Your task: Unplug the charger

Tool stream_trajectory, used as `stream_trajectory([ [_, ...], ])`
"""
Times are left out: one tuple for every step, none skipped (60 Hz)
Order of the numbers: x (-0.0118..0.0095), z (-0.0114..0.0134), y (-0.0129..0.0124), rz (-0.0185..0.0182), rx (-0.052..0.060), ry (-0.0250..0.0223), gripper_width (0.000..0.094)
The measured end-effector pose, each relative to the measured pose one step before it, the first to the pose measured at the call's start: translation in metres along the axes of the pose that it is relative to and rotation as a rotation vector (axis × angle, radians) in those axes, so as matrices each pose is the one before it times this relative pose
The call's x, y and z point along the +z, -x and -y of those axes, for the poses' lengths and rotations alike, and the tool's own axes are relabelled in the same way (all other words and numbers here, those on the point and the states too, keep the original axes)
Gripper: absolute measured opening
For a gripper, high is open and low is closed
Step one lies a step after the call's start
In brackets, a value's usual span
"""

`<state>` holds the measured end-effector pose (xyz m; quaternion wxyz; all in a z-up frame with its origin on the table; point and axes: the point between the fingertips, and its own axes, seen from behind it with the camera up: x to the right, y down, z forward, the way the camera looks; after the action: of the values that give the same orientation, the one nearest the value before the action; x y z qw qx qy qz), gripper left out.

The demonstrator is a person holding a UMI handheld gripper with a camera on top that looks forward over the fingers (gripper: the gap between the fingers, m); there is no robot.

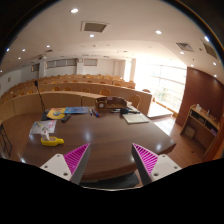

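Note:
My gripper (pixel 111 160) hovers high over a brown wooden table (pixel 100 135), its two fingers with magenta pads (pixel 77 157) spread wide apart with nothing between them. Far beyond the fingers, near the table's far edge, lies a dark cluster of things (pixel 111 103) with a cable; I cannot make out a charger or a socket in it.
On the table lie a white object (pixel 42 127) and a yellow one (pixel 51 141) at the left, a yellow and blue item (pixel 58 113) further back, and a flat grey pad (pixel 135 117) at the right. Wooden benches (pixel 60 98) curve behind. A shelf (pixel 200 125) stands at the right.

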<state>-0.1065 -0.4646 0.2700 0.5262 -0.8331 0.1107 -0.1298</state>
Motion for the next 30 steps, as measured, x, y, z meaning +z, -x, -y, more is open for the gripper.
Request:
stream_trajectory([
  [-0.00390, -0.00443, 0.00980, 0.00004, 0.0030, 0.00179, 0.0851],
  [0.00012, -0.00135, 0.00017, 0.00108, 0.0012, 0.00171, 0.0850],
  [0.00027, -0.00159, 0.00014, 0.00114, 0.0012, 0.00147, 0.0850],
  [0.00020, -0.00164, -0.00006, 0.00050, 0.0014, 0.00133, 0.0849],
  [0.00043, -0.00190, -0.00050, -0.00035, 0.0021, 0.00138, 0.0848],
  [0.00088, -0.00216, -0.00055, -0.00069, 0.0023, 0.00157, 0.0848],
  [0.00065, -0.00211, -0.00066, -0.00134, 0.0020, 0.00201, 0.0849],
  [0.00083, -0.00276, -0.00063, -0.00177, 0.0021, 0.00294, 0.0849],
  [0.00075, -0.00293, -0.00042, -0.00183, 0.0017, 0.00378, 0.0850],
  [0.00106, -0.00363, -0.00053, -0.00185, 0.0010, 0.00416, 0.0850],
  [0.00033, -0.00371, -0.00015, -0.00108, 0.0003, 0.00474, 0.0851],
  [0.00115, -0.00183, -0.00197, -0.00264, -0.0011, 0.00506, 0.0852],
  [0.00127, -0.00492, -0.00038, -0.00098, 0.0000, 0.00464, 0.0854],
  [0.00141, -0.00443, -0.00021, -0.00101, 0.0007, 0.00569, 0.0853],
  [0.00108, -0.00486, -0.00023, -0.00038, 0.0003, 0.00598, 0.0854],
  [0.00122, -0.00485, 0.00046, 0.00069, 0.0000, 0.00599, 0.0856],
  [0.00154, -0.00513, 0.00107, 0.00132, 0.0001, 0.00638, 0.0856],
  [0.00199, -0.00466, 0.00097, 0.00091, -0.0002, 0.00617, 0.0853],
  [0.00176, -0.00489, 0.00131, 0.00156, -0.0004, 0.00665, 0.0854],
  [0.00161, -0.00528, 0.00199, 0.00216, -0.0007, 0.00636, 0.0858],
  [0.00161, -0.00519, 0.00278, 0.00334, -0.0016, 0.00590, 0.0864],
  [0.00187, -0.00507, 0.00307, 0.00442, -0.0023, 0.00610, 0.0857],
  [0.00163, -0.00520, 0.00356, 0.00429, -0.0032, 0.00677, 0.0853],
  [0.00149, -0.00579, 0.00430, 0.00581, -0.0041, 0.00732, 0.0847],
  [0.00146, -0.00538, 0.00441, 0.00582, -0.0047, 0.00715, 0.0847],
  [0.00210, -0.00557, 0.00598, 0.00740, -0.0050, 0.00639, 0.0848],
  [0.00183, -0.00493, 0.00630, 0.00914, -0.0049, 0.00602, 0.0851],
  [0.00249, -0.00459, 0.00701, 0.01052, -0.0048, 0.00569, 0.0845],
  [0.00239, -0.00428, 0.00776, 0.01132, -0.0048, 0.00561, 0.0846],
  [0.00211, -0.00432, 0.00852, 0.01284, -0.0049, 0.00590, 0.0846],
])
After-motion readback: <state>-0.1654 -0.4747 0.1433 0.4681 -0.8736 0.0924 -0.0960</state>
